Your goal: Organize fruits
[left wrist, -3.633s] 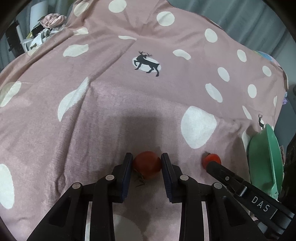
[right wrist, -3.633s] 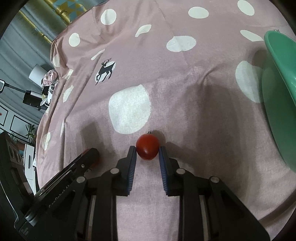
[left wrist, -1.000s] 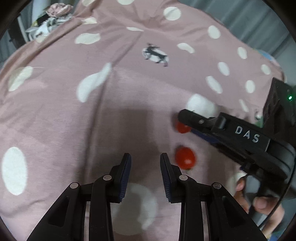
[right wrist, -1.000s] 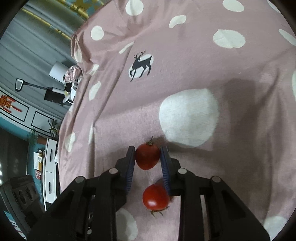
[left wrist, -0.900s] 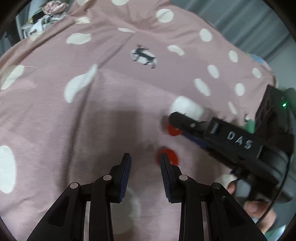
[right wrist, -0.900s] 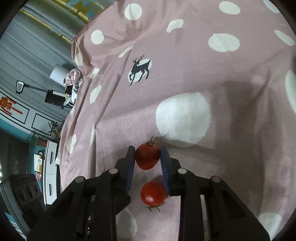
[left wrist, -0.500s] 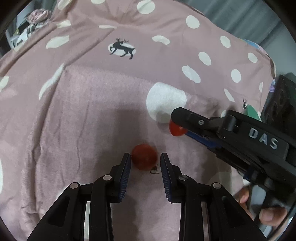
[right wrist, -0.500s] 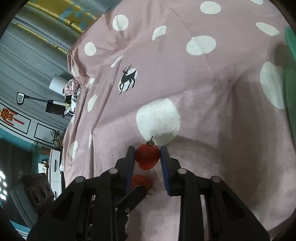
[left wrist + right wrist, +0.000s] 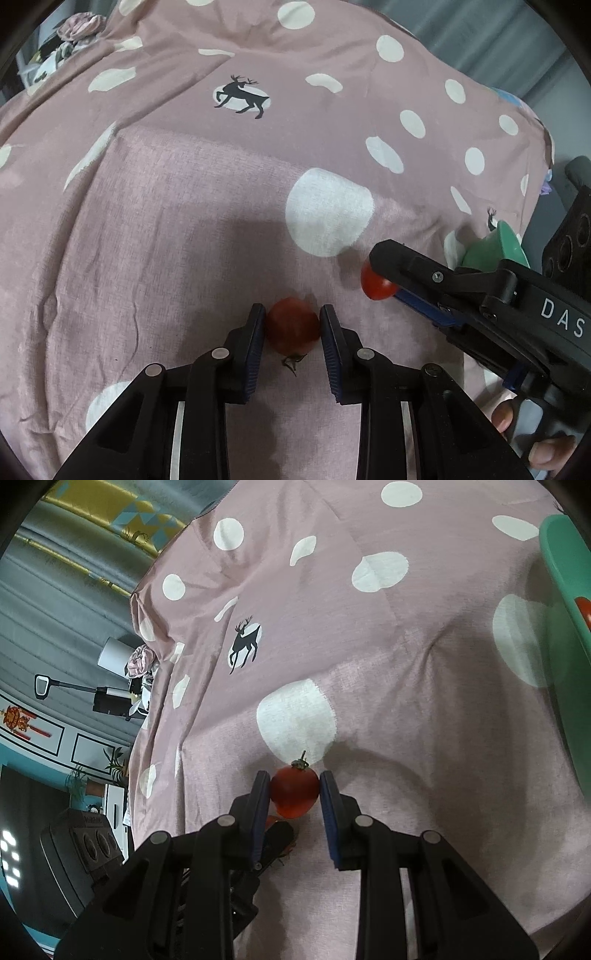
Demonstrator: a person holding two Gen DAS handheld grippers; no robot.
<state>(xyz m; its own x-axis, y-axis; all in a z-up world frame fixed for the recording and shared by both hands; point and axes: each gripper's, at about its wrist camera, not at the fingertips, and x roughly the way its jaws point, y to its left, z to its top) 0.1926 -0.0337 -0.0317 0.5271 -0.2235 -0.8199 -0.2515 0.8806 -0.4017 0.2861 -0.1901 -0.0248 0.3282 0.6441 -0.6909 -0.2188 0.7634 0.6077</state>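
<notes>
Two tomatoes in play, one per gripper. Left gripper (image 9: 291, 325): fingers (image 9: 255, 336) narrowed around a red tomato (image 9: 292, 328) lying on the pink dotted cloth (image 9: 184, 192), both pads at or against its sides; stem end points back toward the camera, a dry calyx bit on the cloth just behind it. Cannot tell for sure if it is squeezed or only bracketed, pads look to be touching.

Right gripper (image 9: 294, 794): fingers (image 9: 328, 805) closed on a second tomato (image 9: 293, 792), pads pressed on both sides, green stem pointing forward, away from the camera. In the left wrist view this same tomato (image 9: 376, 286) sticks out under the tip of the right gripper, forward and to the right of the left fingers, apart from the first tomato. In the right wrist view the tip of the left gripper shows just below and behind the right fingers.

Green bowl (image 9: 565, 602) at the far right edge, well forward-right of the right fingers, something red inside at its rim, too cut off to identify. The bowl's rim also peeks behind the right gripper in the left wrist view. Big white dot (image 9: 297, 722) on the cloth just ahead of the right fingers. Black deer print (image 9: 242, 98) well ahead of the left fingers. A bare thumb on the right gripper's handle, lower right corner of the left wrist view.
</notes>
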